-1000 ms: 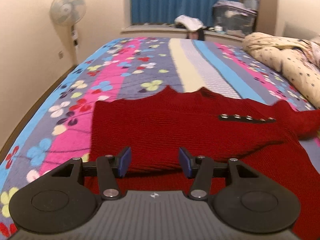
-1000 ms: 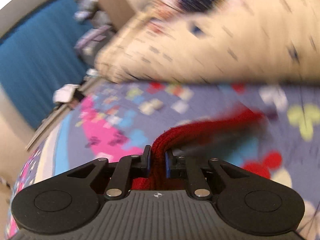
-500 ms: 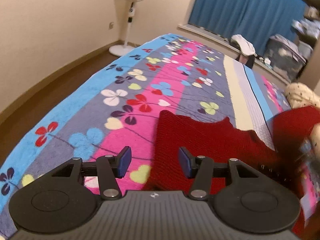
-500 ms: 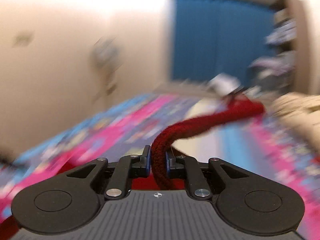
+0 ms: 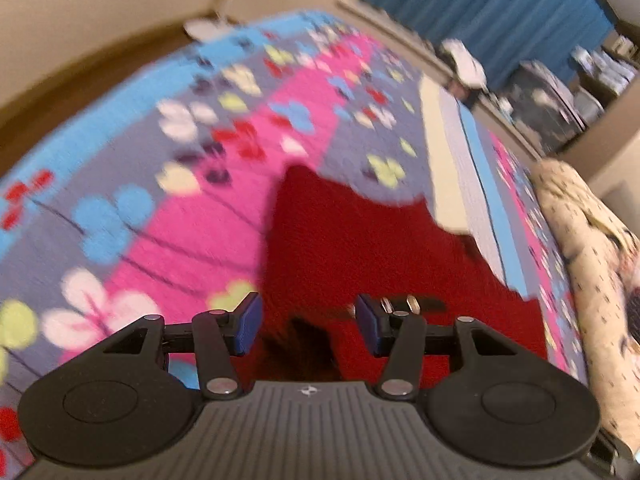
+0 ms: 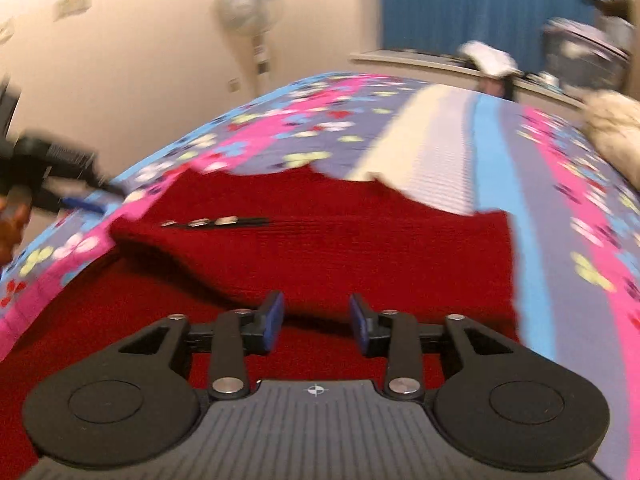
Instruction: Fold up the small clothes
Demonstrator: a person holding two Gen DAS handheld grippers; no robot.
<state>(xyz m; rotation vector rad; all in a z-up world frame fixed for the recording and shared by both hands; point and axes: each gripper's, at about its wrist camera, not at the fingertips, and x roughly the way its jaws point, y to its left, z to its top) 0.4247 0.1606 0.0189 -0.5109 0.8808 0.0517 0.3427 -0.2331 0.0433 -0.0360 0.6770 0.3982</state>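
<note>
Nearest the lens in the right wrist view, the right gripper hovers with its jaws spread and nothing between them, just above a red knit sweater spread on the bed. A folded-over part of the knit, carrying a short row of metal buttons, lies across the body toward the bed's left edge; its near edge forms a raised ridge just ahead of the fingertips. In the left wrist view the left gripper is likewise spread and empty, low over the sweater's left border, where red knit meets the flowered cover.

The step in hand looks like laying one side across the body. To do it well, I would press the ridge flat so the fold line runs straight, then take the opposite side by its edge, pinching a single layer only, and lift before carrying it across so the loose knit does not drag or bunch.

Farther off, a cream quilt is heaped along the bed's right edge. Beyond the far edge stand a fan and blue curtains.
</note>
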